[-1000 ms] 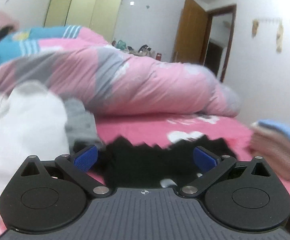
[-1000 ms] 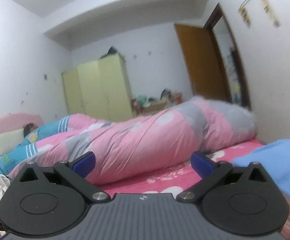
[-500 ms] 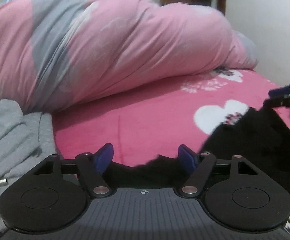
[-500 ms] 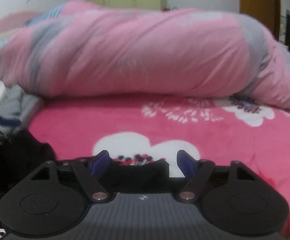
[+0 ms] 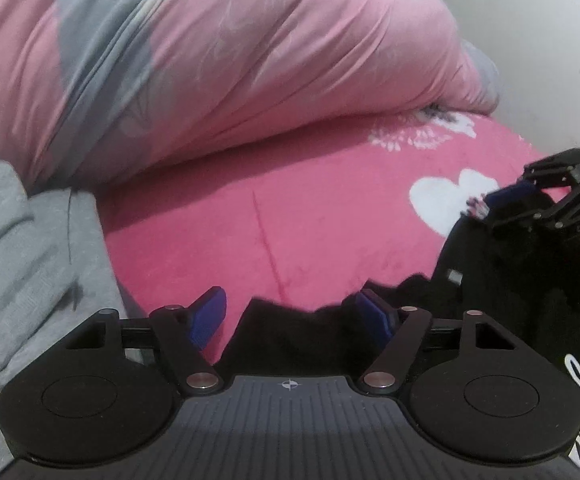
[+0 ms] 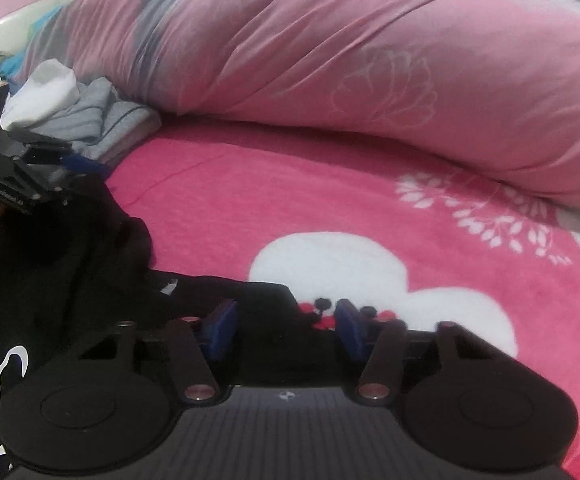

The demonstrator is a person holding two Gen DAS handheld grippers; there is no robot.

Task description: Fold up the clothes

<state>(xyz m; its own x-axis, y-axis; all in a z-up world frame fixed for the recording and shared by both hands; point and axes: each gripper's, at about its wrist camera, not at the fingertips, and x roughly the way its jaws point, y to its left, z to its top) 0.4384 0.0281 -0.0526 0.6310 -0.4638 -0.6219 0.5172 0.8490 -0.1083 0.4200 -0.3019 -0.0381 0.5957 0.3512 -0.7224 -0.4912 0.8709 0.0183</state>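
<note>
Left wrist view: left gripper (image 5: 290,316) low over the bed, jaws part-way apart with both blue pads showing, having just been narrowing; the ragged edge of the black garment (image 5: 502,304) lies between them, slightly toward the right pad, pads not seen pressing it. Garment runs off to the right, long axis roughly across the view, toward the right gripper (image 5: 502,200) at its far raised end. White lettering on the cloth at lower right. Pink fleece sheet (image 5: 290,208) with white heart print, soft nap; grey knit clothes (image 5: 29,248) heaped at left; quilt (image 5: 209,60) behind, smooth, pink and grey, bulky roll. Right wrist view: right gripper (image 6: 283,330) narrower, jaws have just been closing; a flat black edge of the garment (image 6: 89,264) reaches in from the left between the pads, contact not clear. Rest of the cloth slumps leftward, limp and matte, up to the left gripper (image 6: 37,184). Each hand is nearest its own end; judged ready to pinch both ends
</note>
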